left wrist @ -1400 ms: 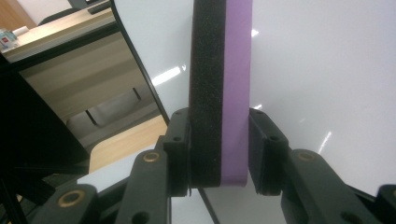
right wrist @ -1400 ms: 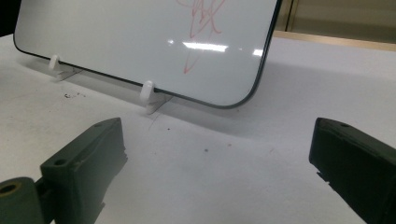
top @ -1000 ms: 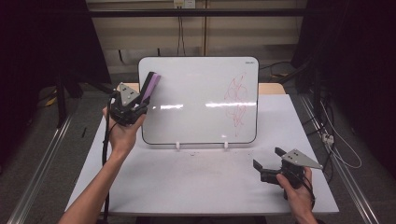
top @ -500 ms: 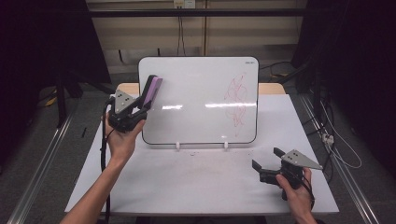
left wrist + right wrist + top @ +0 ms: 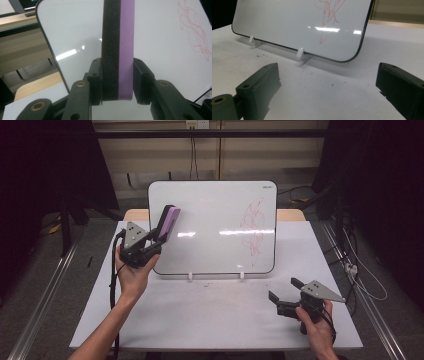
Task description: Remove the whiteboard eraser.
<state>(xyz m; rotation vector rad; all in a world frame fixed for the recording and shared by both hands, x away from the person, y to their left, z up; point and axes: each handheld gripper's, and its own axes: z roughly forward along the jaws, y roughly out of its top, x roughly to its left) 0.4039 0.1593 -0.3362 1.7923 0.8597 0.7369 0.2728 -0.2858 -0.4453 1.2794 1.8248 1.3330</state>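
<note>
In the high view, the left gripper (image 5: 159, 237) sits at centre left of the frame, its jaws clamped on the lower end of an eraser (image 5: 169, 222) that stands upright, purple on one side and black foam on the other. The eraser is at the left edge of the whiteboard (image 5: 210, 220); whether it touches the surface cannot be told. Red scribbles (image 5: 252, 225) mark the board's right part. At lower right, the right gripper (image 5: 282, 290) rests low over the white table (image 5: 200, 315), jaws spread wide and holding nothing.
</note>
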